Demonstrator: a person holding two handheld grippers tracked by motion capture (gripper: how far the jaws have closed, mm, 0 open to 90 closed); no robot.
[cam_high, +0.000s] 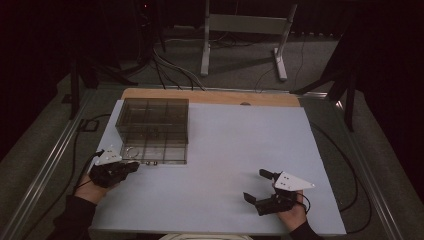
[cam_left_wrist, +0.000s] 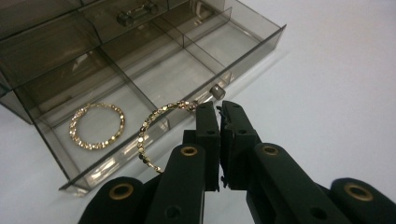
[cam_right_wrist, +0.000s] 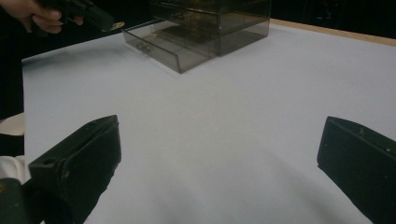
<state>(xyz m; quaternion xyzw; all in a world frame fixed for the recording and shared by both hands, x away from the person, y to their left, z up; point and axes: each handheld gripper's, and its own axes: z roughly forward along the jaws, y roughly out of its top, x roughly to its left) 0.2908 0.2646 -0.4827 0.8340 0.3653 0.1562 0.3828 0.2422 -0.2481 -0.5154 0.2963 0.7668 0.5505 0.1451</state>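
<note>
You're pinching the gold bracelet (cam_left_wrist: 159, 126) in your closed left gripper (cam_left_wrist: 219, 109), dangling it over the drawer (cam_left_wrist: 254, 49) front at 10 o'clock, presumably for dropping in; right gripper (cam_right_wrist: 219, 154) is idling wide open.

Left gripper (cam_high: 131, 167) beside open drawer (cam_high: 155, 148); right gripper (cam_high: 259, 186) well apart.

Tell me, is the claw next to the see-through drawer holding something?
Yes. The left gripper pinches a gold beaded bracelet by one spot on its loop, above the open drawer. The right gripper is open, holding nothing.
</note>
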